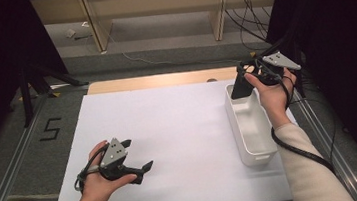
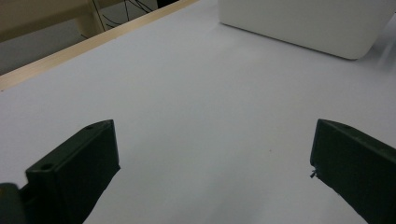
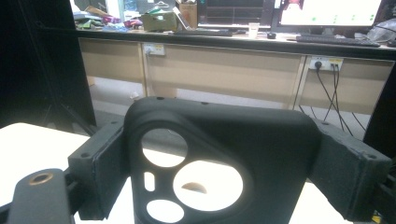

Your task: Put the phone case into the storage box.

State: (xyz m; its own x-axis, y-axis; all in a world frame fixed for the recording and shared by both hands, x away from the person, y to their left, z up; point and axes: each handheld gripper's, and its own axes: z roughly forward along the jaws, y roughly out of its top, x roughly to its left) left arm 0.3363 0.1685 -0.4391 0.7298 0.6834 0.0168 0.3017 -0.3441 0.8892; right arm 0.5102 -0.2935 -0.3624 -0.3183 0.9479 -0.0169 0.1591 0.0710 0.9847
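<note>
On the white tabletop [image 1: 179, 130] a white bin [image 1: 251, 128] stands at the right, above whose far end the right hand-held gripper [image 1: 243, 84] clamps a black phone case [image 3: 219, 163], while the left hand-held gripper [image 1: 140, 157] rests with jaws apart, holding nothing.

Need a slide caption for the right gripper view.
Right gripper clamps a black phone case with round camera cutouts between both jaws, above the white table.

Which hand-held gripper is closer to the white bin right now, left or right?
Right. The right hand-held gripper holds a black phone case over the far end of the white bin. The left hand-held gripper sits open, well across the table from it.
</note>
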